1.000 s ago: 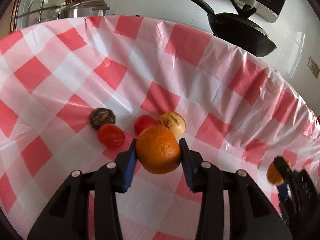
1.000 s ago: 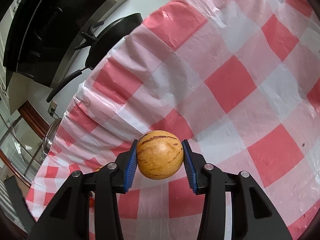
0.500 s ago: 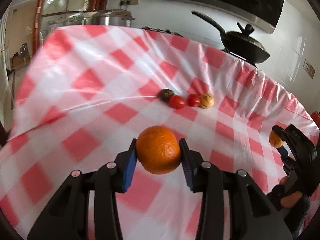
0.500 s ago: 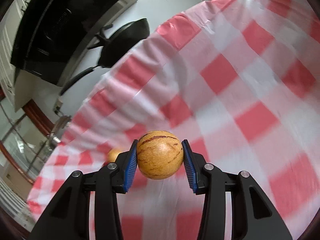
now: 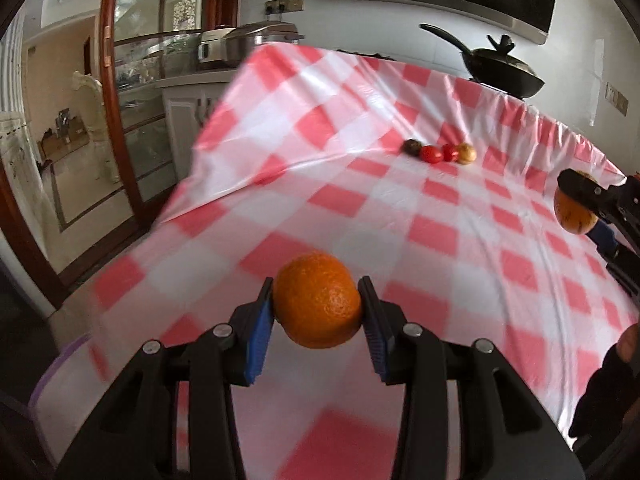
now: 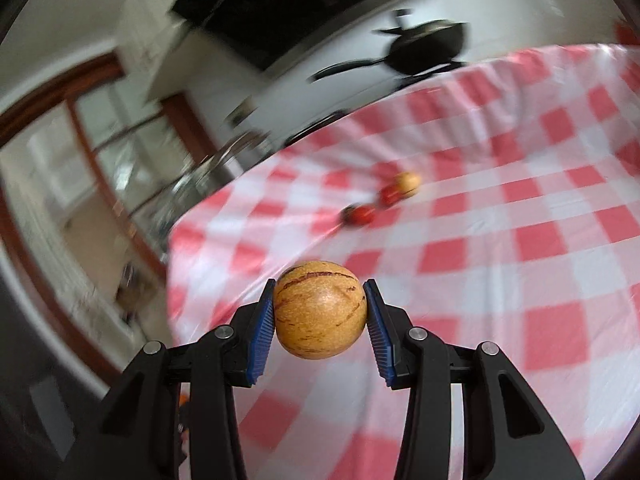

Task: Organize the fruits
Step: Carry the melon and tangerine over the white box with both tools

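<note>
My left gripper (image 5: 317, 304) is shut on an orange (image 5: 318, 300), held above the near part of the red-and-white checked tablecloth (image 5: 400, 208). My right gripper (image 6: 320, 312) is shut on a tan striped fruit (image 6: 320, 308); that same fruit (image 5: 572, 210) shows at the right edge of the left wrist view. Far across the cloth lies a row of fruits: a dark fruit (image 5: 412, 146), two red tomatoes (image 5: 431, 154), and another tan striped fruit (image 5: 466, 153). The same row (image 6: 380, 198) appears blurred in the right wrist view.
A black wok (image 5: 502, 72) with a lid stands behind the table's far edge. A steel cooker (image 5: 248, 44) sits on a counter at the back left, beside a wooden-framed glass door (image 5: 120, 92). The cloth's left edge (image 5: 192, 184) drops off to the floor.
Both grippers have pulled back from the row of fruits, each keeping its fruit. The row now looks small and distant. The right gripper's view has rolled and turned toward the row.
</note>
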{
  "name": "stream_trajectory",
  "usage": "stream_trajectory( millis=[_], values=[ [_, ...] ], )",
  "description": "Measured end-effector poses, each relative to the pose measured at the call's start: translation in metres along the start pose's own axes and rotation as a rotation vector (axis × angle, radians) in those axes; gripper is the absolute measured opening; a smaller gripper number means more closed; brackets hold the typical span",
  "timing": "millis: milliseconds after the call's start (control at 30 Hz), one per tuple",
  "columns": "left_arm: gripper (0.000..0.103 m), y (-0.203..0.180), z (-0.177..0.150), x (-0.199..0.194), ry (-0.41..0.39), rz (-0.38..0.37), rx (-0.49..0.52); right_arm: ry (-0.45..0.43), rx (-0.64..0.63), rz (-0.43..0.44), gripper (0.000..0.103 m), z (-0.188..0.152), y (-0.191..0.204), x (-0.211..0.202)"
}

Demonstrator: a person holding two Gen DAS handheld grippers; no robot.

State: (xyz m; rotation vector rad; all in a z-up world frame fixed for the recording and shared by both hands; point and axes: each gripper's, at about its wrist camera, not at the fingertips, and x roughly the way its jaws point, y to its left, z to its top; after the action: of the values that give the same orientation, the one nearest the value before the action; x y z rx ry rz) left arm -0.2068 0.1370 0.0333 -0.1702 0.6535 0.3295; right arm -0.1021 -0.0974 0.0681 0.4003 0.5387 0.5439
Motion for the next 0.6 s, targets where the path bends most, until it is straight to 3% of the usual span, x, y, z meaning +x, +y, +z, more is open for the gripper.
stream_trajectory(
  millis=[333,600],
  values=[
    [0.042,0.097,-0.035,-0.031,0.006,0.124,-0.077,0.182,-0.288,0.160,0.043,-0.080,0.113,0.000],
    [0.042,0.176,-0.080,-0.032,0.083,0.227,-0.209,0.322,-0.585,0.346,0.043,-0.163,0.197,-0.010]
  ],
)
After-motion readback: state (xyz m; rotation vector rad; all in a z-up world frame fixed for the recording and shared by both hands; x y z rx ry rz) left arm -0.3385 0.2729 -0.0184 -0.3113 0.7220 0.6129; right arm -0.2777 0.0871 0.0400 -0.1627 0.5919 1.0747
